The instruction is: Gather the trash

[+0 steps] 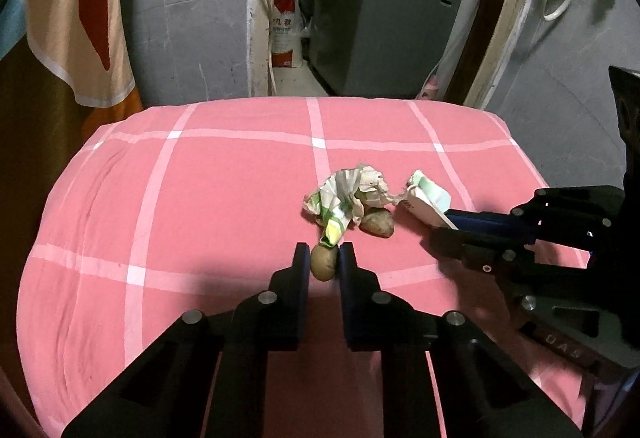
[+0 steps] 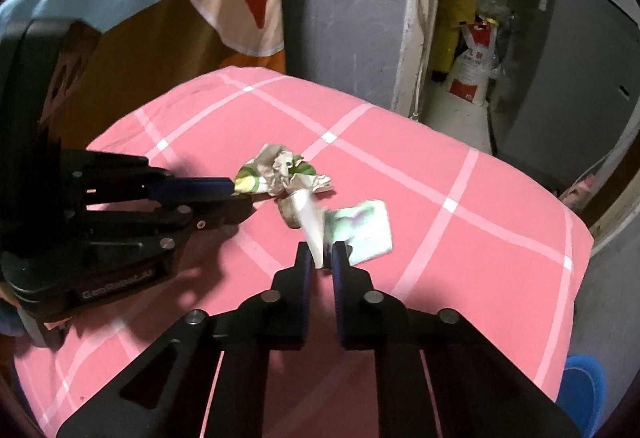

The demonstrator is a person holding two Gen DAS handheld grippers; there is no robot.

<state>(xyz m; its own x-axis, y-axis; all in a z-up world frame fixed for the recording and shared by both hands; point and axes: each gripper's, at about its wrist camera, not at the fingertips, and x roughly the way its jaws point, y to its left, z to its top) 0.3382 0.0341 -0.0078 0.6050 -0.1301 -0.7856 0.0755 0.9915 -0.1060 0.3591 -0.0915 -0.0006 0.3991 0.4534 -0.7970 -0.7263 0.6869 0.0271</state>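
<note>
on the pink checked bed [image 1: 200,198], mid-pickup. left gripper [image 1: 324,262] clenched on a small brown lump [image 1: 322,263] just beside the crumpled wrapper [image 1: 348,194]; right gripper [image 2: 320,258] pinching a white-green carton [image 2: 360,230] by one edge. second lump [image 1: 378,224] not yet taken. next: lift both clear without tearing or dropping, then carry to a bin.
</note>
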